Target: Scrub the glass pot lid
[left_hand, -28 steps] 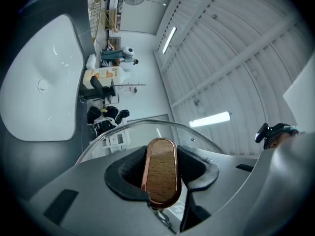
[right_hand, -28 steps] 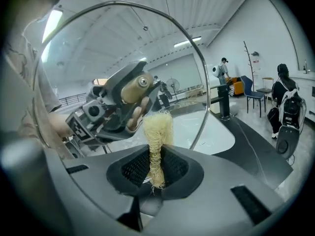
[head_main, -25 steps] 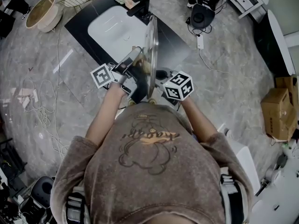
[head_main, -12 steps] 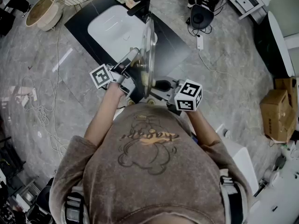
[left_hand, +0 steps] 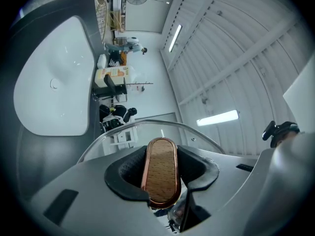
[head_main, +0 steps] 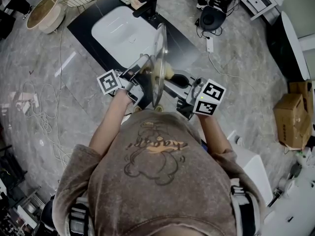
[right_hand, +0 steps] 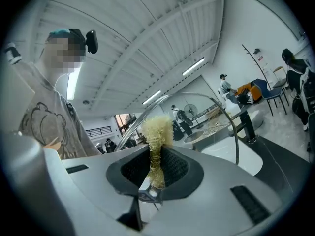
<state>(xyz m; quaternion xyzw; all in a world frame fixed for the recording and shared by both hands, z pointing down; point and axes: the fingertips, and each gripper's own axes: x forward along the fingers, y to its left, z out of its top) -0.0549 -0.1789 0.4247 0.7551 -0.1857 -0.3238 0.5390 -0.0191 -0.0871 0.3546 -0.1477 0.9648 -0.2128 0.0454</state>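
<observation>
Above the front edge of the black counter (head_main: 184,50), the head view has the glass lid (head_main: 159,58) standing on its edge, seen almost edge-on; the white sink (head_main: 120,33) and the tap (head_main: 147,6) lie beyond it, the lid's top rim apart from the tap; the left gripper (head_main: 139,71) meets the lid from the left and the right gripper (head_main: 173,80) from the right, with a pale scrubber (head_main: 168,72) at the glass on the right face. Only this view shows both grippers at once, and the open floor (head_main: 64,102) along both sides of the counter.

In the left gripper view, the jaws stand part-way apart and their pads grip the wooden handle (left_hand: 160,171), which fills the gap between them; the glass dome (left_hand: 147,132) curves away just past the tips, and the sink (left_hand: 54,82) is well off to the left.

In the right gripper view, the jaws are drawn nearly together and pinch the fibrous scrubber (right_hand: 156,136); its tuft stands out past the tips, inside the arc of the lid's rim (right_hand: 236,132); whether it presses the glass or sits just beside it cannot be told here; the person (right_hand: 44,117) shows at the left, the sink (right_hand: 231,154) and tap (right_hand: 246,124) at the right.
</observation>
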